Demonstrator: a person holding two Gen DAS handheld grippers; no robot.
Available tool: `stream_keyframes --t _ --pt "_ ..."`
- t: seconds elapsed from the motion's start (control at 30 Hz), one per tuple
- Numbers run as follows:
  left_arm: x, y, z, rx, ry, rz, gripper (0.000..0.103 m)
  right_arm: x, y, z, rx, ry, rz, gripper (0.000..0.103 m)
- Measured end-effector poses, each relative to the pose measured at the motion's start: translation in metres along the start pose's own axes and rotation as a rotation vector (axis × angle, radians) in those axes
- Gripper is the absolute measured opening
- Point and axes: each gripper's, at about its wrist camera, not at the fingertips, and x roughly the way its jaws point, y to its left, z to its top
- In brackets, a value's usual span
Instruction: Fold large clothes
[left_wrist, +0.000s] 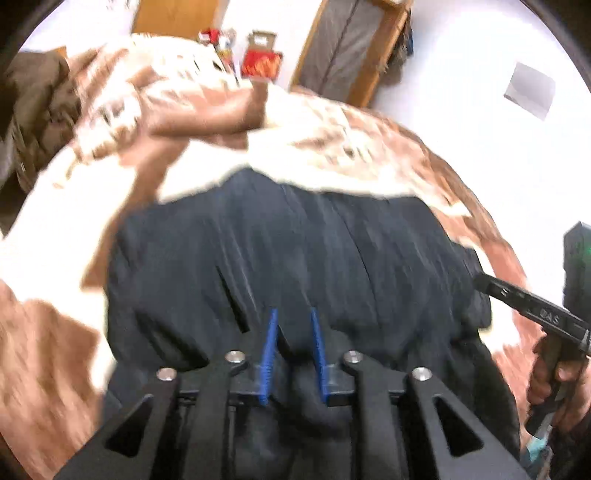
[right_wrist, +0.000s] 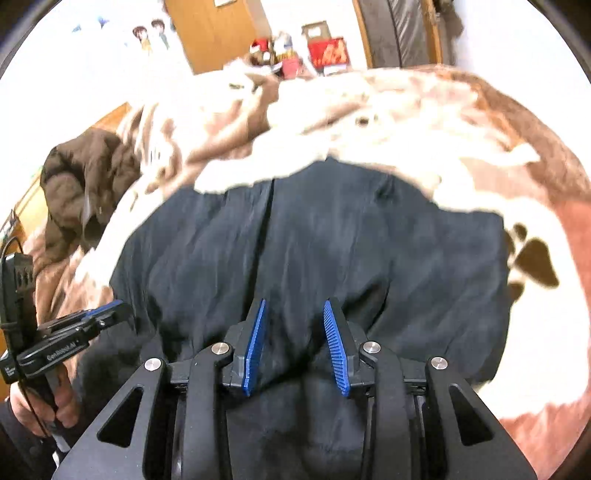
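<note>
Though both views are blurred, a bed takes up most of each, covered by a brown-and-cream blanket (right_wrist: 424, 122) with a dark paw print (right_wrist: 532, 258) toward its right side. On that blanket lies the dark garment (right_wrist: 314, 240), spread fairly flat. Its long axis appears to run across both views, left to right, with one straight edge toward the far side of the bed and the near part bunched under the grippers. A seam or fold (right_wrist: 269, 229) runs from the far edge toward the right gripper.

At the bed's left end sits a heaped brown coat (right_wrist: 85, 184), well apart from the garment. A rumpled stretch of blanket (left_wrist: 177, 99) lies beyond the garment. Past the bed stand red boxes (right_wrist: 328, 51), a wooden door (right_wrist: 207, 29) and white walls.

Left gripper (left_wrist: 294, 354): its blue pads (left_wrist: 269, 354) stand a little apart, with dark cloth rising between them; whether they pinch it I cannot tell. Right gripper (right_wrist: 297, 347): its pads (right_wrist: 255, 350) are spread somewhat wider, over a hump of the same cloth, and appear clear of it. Each gripper shows at the edge of the other's view, held in a hand (right_wrist: 40, 410).
</note>
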Motion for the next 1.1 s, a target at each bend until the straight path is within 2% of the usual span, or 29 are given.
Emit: stream_keyframes --t 0.07,0.13,0.2,0.27,0.43,0.5,0.57,0.63,0.73,0.83,0.9,0.97,1.03,1.1 --pt "0.013 0.015 0.018 -0.013 -0.017 0.054 0.031 0.011 -0.009 0.012 0.007 -0.008 -0.022 0.033" --pt "0.036 0.031 0.023 -0.055 0.02 0.079 0.031 0.034 -0.021 0.015 0.033 0.042 -0.056 0.033" --pt "0.055 0.043 0.014 -0.087 0.058 0.077 0.031 0.058 -0.036 0.006 0.075 0.109 -0.059 0.033" --pt "0.066 0.047 0.001 -0.082 0.066 0.065 0.031 0.067 -0.047 -0.008 0.094 0.107 -0.032 0.033" --pt "0.05 0.039 -0.001 -0.072 0.066 0.073 0.031 0.065 -0.042 -0.008 0.08 0.105 -0.054 0.033" --pt "0.037 0.036 0.008 -0.065 0.034 0.053 0.031 0.049 -0.036 0.003 0.063 0.075 -0.059 0.033" --pt "0.027 0.033 0.026 -0.034 -0.018 0.043 0.031 0.033 -0.029 0.017 0.031 0.004 -0.05 0.033" --pt "0.029 0.027 0.047 -0.005 -0.047 0.044 0.031 0.031 -0.024 0.035 0.029 -0.028 -0.024 0.033" --pt "0.056 0.022 0.079 0.014 -0.039 0.054 0.031 0.051 -0.017 0.063 0.011 -0.035 -0.009 0.033" --pt "0.094 0.021 0.095 0.035 -0.003 0.093 0.031 0.086 -0.016 0.076 -0.022 -0.013 -0.046 0.033" --pt "0.117 0.024 0.091 0.057 0.021 0.124 0.031 0.105 -0.024 0.071 -0.026 0.018 -0.087 0.033" --pt "0.133 0.032 0.078 0.048 0.04 0.125 0.032 0.128 -0.044 0.054 0.009 0.066 -0.107 0.033" --pt "0.137 0.034 0.065 0.051 0.011 0.109 0.033 0.134 -0.059 0.036 0.044 0.045 -0.068 0.033" --pt "0.138 0.032 0.059 0.07 -0.017 0.119 0.033 0.133 -0.06 0.03 0.034 0.019 -0.07 0.033"
